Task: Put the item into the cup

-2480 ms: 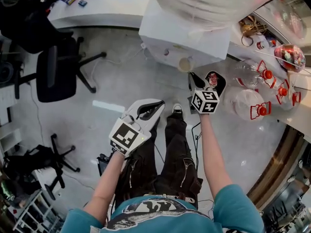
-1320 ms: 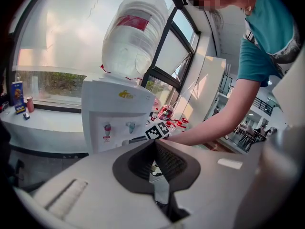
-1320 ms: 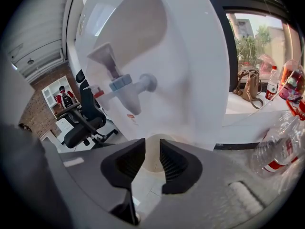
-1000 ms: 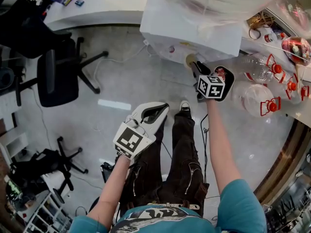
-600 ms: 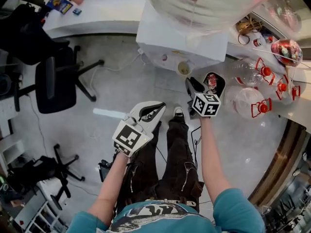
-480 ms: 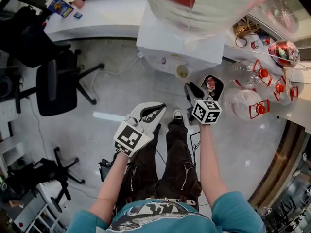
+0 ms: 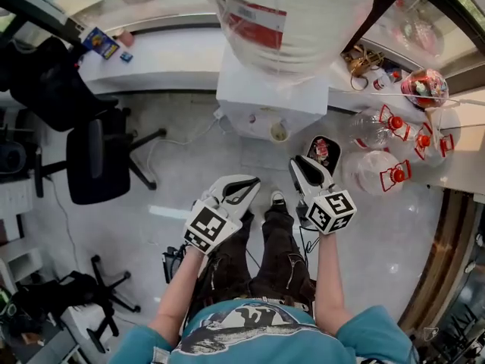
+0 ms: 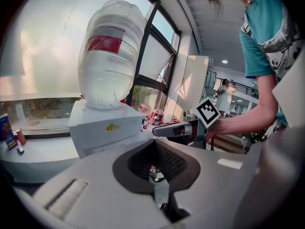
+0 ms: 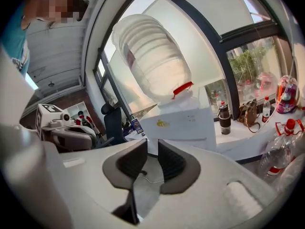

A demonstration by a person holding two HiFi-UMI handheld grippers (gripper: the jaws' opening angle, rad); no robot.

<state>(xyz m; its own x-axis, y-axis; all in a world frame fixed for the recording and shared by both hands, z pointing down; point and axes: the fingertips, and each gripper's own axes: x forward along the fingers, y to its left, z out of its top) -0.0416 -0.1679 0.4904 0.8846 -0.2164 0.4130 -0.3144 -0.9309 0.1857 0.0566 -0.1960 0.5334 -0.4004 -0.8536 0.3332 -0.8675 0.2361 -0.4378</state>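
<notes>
The item [image 8: 155,174], a small red-and-white piece, is held between the jaws of the left gripper [image 7: 241,190]. The jaws are closed on it, and only a thin slit is left between them on the near side of the item in the left gripper view. The shape of the item cannot be made out further.

The cup [image 7: 279,132] is placed on the front ledge of the white water dispenser [image 7: 265,108], directly under the large clear water bottle [image 7: 303,21] that is seated upside down on top of the unit. The cup is upright, and its open mouth is seen from above in the head view.

The left gripper is held out over the person's legs [image 7: 261,264] and is well apart from the cup. It is pointed toward the dispenser, which is seen beyond its jaws in the left gripper view.

The right gripper [image 9: 152,147] is held nearer to the dispenser than the left one. Its jaws are set a narrow way apart, and the grey floor [image 7: 189,180] is seen through the gap between the pads.

The following items are located around the work area:
- A black bin [image 7: 322,150] with red-and-white contents is set on the floor just beside the dispenser; the tip of the right gripper is seen near it in the head view.
- Clear bottles [image 7: 379,169] with red caps are grouped to the right of the bin.
- A black office chair [image 7: 95,158] is positioned to the left, near a white counter [image 7: 167,55].
</notes>
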